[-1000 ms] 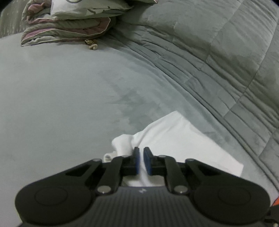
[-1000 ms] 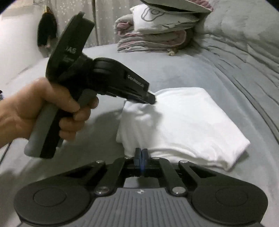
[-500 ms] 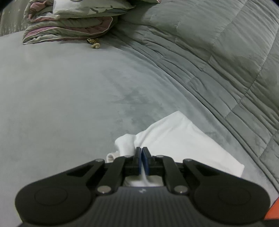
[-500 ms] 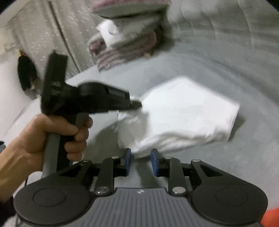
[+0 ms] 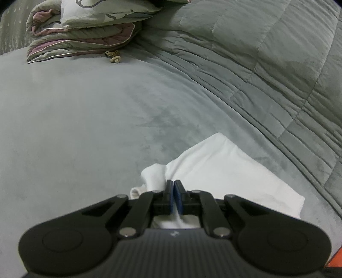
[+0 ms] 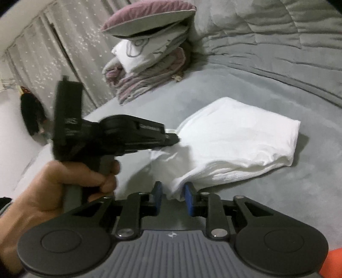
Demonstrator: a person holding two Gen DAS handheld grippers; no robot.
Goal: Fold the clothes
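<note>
You were working on a bed (image 5: 89, 136) spread with a smooth grey cover, a quilted grey duvet (image 5: 267, 70) heaped along its far and right side and a curtain (image 6: 70, 55) hanging behind on the left.

The white garment (image 6: 239, 136) lay near you on the cover, already folded down to a compact, layered packet, its far right corner flat and its near left part lifted. It looked like thin, soft knit: light, limp, with no stiffness of its own, so any edge you raised would sag and the layers could slide apart. It was not fragile and probably not slippery against the plush cover. The sensible holds were the two near corners, pinching all layers together.

Your left gripper (image 5: 174, 193) had its blue pads together, clamped on a bunched fold at the garment's left edge; in the right wrist view that fold was drawn up off the bed. Your right gripper (image 6: 172, 197) had been closing, but its jaws stood apart, the garment's near corner hanging between the pads (image 6: 189, 200) without being pressed. You would have had to close fully before lifting, or that corner would have slipped out.

Further off, a stack of folded bedding (image 5: 81, 36) with a purple-edged cushion (image 6: 147, 19) on top sat at the far left, a small knotted cord (image 5: 113, 56) lying just beside it.
</note>
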